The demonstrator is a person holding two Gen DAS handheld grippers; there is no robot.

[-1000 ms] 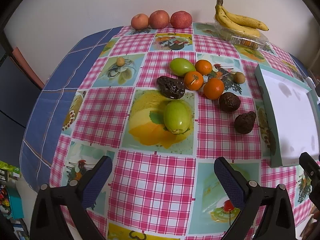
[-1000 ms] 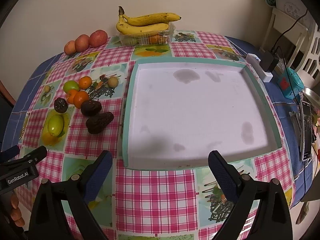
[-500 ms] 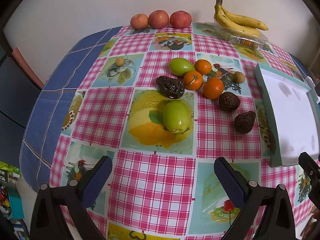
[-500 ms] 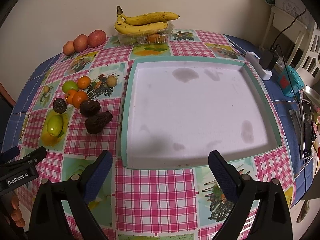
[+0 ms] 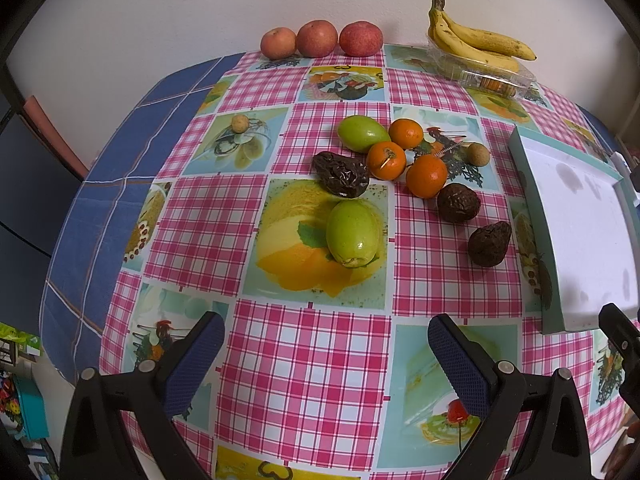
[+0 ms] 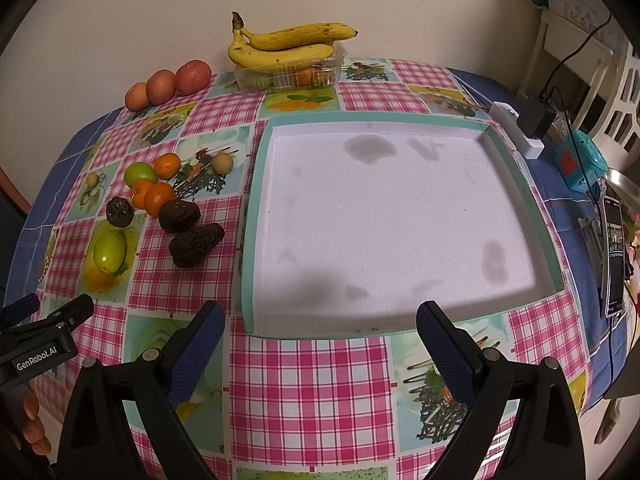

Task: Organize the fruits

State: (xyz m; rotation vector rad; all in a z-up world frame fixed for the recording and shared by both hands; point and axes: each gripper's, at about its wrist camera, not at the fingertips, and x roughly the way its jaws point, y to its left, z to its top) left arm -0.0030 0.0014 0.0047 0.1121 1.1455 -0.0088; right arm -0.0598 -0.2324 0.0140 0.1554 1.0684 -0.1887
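Left wrist view first: the left tool (image 5: 326,354) hangs over the checked cloth of the bench (image 5: 304,368), fingers well apart and nothing between them. Centre frame sits a green mango (image 5: 353,233), with three oranges (image 5: 426,176), a second green mango (image 5: 363,133) and three dark wrinkled fruits (image 5: 458,202) clustered above it. Apples (image 5: 319,38) and bananas (image 5: 476,42) line the top edge; the teal-rimmed tray (image 5: 532,216) is at the right. No readable writing here, and nothing has shifted since a second ago. Over to the right wrist view: the right tool (image 6: 320,340) also gapes wide, empty, at the tray's near rim. "GenRobot.AI" reads in white on the left tool's body, lower left. The fruit cluster sits left of the tray, barely lower in frame than before.
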